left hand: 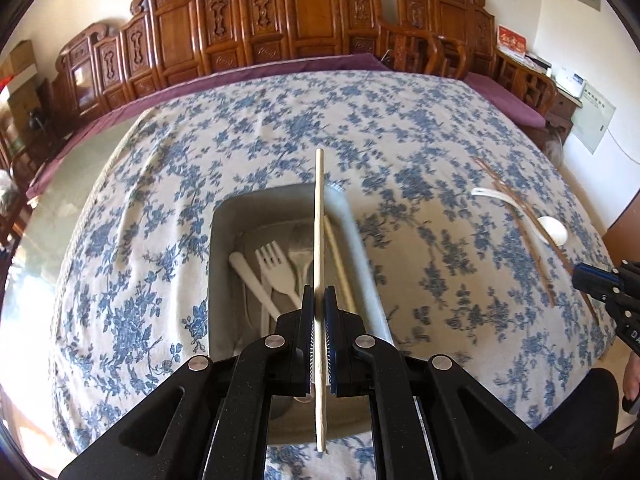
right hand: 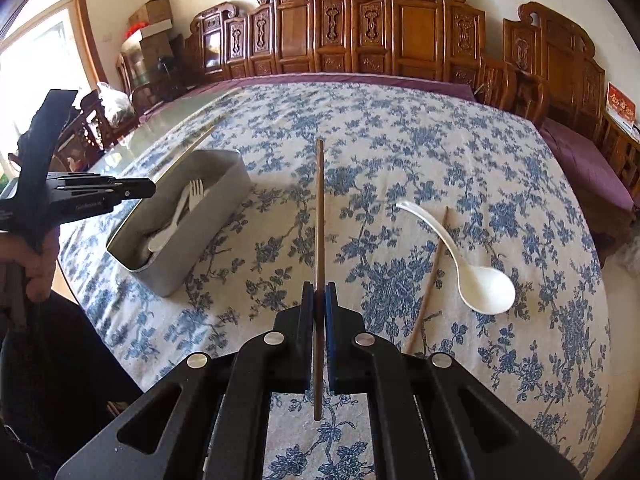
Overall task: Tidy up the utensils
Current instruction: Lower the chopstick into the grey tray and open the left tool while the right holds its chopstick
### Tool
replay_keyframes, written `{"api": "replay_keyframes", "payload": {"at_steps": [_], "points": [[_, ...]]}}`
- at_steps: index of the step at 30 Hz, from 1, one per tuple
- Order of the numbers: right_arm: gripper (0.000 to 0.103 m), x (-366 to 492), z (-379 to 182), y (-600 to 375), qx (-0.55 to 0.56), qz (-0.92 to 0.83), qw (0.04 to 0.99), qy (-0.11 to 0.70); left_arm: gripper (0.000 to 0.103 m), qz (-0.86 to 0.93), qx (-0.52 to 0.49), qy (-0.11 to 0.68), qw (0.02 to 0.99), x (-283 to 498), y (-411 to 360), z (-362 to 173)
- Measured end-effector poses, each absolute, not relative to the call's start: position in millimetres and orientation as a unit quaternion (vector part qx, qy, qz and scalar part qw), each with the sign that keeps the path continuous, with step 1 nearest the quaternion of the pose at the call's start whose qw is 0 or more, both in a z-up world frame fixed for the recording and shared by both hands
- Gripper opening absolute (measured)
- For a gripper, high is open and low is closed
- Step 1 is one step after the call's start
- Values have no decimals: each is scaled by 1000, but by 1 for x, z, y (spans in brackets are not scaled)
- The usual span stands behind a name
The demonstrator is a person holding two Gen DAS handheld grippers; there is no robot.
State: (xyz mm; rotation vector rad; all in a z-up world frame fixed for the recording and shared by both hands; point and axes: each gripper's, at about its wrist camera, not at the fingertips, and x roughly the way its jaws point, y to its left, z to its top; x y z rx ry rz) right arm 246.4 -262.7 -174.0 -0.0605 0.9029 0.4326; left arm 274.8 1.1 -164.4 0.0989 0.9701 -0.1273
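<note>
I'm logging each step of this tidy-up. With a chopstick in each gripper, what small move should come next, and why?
Probably lower the left gripper a little and release its pale chopstick into the grey bin. It is clamped between the fingers right above the bin, where the white fork already lies. The right gripper with the brown chopstick is off to the side, over the tablecloth.

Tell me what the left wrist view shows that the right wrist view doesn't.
Only the left wrist view: the pale chopstick clamped in the left gripper, above the gray tray. Only the right wrist view: the dark chopstick clamped in the right gripper. Both: the tray holding white forks, and the white spoon beside a brown chopstick on the floral cloth.
</note>
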Motion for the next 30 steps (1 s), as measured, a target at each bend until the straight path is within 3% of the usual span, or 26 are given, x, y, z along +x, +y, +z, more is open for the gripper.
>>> {"api": "replay_keyframes", "payload": {"at_steps": [16, 30], "points": [[6, 253, -191, -273, -20, 190, 871, 452, 4, -55, 23, 506, 861, 296, 20, -212], [6, 246, -175, -239, -15, 211, 872, 442, 4, -61, 19, 458, 887, 275, 41, -186]]}}
